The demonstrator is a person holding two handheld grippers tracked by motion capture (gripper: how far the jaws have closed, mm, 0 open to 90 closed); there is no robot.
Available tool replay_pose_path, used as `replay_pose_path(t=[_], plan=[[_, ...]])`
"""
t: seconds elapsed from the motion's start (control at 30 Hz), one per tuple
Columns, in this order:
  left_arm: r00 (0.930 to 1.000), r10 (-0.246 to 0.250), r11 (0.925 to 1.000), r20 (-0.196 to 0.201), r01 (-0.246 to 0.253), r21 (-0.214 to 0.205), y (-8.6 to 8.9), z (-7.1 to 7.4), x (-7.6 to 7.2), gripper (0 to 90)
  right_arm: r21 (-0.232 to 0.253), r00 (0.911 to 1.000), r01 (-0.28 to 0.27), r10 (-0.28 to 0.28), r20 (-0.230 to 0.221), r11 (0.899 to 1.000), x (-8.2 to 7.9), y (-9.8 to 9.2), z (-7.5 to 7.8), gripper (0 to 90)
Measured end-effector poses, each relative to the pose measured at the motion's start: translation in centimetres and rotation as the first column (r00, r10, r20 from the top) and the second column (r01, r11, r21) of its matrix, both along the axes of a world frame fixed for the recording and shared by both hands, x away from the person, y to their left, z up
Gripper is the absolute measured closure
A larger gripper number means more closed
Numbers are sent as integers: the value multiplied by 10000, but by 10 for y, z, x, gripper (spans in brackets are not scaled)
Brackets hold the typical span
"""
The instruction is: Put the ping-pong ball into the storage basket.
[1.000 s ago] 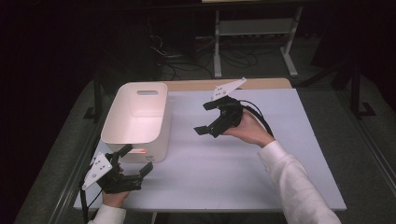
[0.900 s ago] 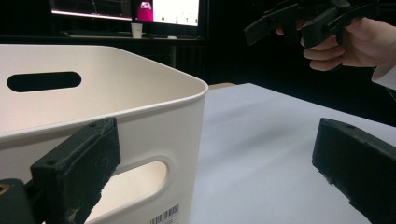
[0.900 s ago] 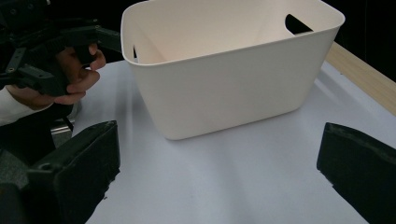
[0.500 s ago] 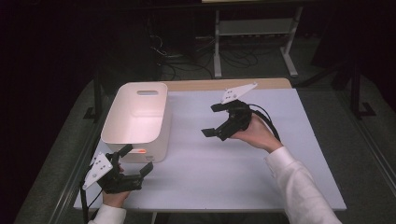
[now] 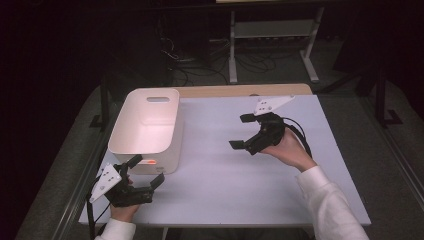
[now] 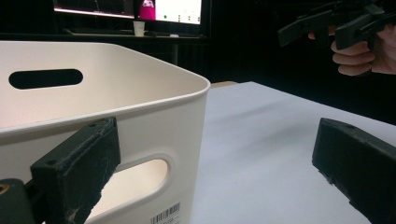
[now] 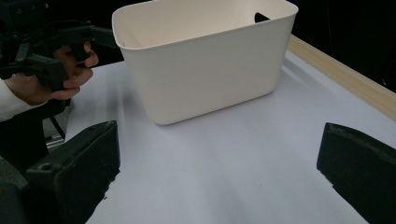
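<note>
White laminate tops the desk (image 5: 280,200), and on its left side stands the cream plastic bin (image 5: 150,127), upright, cut-out handle at each short end, a barcode sticker low on the near wall. No contents can be made out inside it. The left hand-held gripper (image 5: 142,174) sits at the bin's near end, jaws spread wide, one jaw up against the wall beside the handle slot, nothing clamped. Out on the right, the right hand-held gripper (image 5: 244,132) hovers above the bare desk, well apart from the bin, jaws fully apart and empty, aimed at its long side. This looks like the approach: both tools lining up on the bin. Next, each likely needs to close onto a rim or handle.
</note>
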State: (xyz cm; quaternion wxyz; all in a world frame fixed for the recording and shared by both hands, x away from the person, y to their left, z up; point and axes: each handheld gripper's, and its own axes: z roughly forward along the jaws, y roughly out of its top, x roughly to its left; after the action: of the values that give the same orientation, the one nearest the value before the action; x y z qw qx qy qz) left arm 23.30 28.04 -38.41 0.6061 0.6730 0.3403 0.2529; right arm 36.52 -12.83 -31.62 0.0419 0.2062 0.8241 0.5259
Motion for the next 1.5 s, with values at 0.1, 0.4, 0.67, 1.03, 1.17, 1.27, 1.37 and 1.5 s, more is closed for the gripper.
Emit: replay_pose_path(t=[0.1, 0.4, 0.67, 1.03, 1.17, 1.27, 1.37, 1.5], plan=[[10000, -2, 10000, 4, 2, -29, 0, 0, 0, 4, 63, 10000, 67, -68, 68, 10000, -2, -5, -4, 0], [10000, -18, 10000, -31, 18, 57, 1, 0, 0, 4, 458, 9990, 447, -445, -50, 9980, -6, -22, -18, 0], [9999, 70, 10000, -76, -69, 53, 1, 0, -1, 4, 696, 9969, 734, -753, 248, 9949, -16, -33, -21, 0], [10000, 59, 9999, -74, -59, 83, 1, 0, -1, 4, 793, 9912, 1234, -1267, 372, 9892, -24, -48, -30, 0], [9999, 69, 9999, -82, -68, 78, 1, 0, -1, 4, 825, 9893, 1364, -1401, 414, 9872, -28, -53, -33, 0], [10000, 55, 10000, -64, -55, 65, 1, 0, -1, 4, 882, 9876, 1446, -1492, 480, 9856, -31, -58, -35, 0], [10000, 22, 10000, -56, -22, 42, 1, 0, 0, 4, 885, 9850, 1607, -1655, 497, 9830, -34, -62, -38, 0], [10000, 1, 10000, -41, -1, 51, 0, 0, -1, 4, 878, 9828, 1740, -1786, 474, 9808, -35, -67, -41, 0]])
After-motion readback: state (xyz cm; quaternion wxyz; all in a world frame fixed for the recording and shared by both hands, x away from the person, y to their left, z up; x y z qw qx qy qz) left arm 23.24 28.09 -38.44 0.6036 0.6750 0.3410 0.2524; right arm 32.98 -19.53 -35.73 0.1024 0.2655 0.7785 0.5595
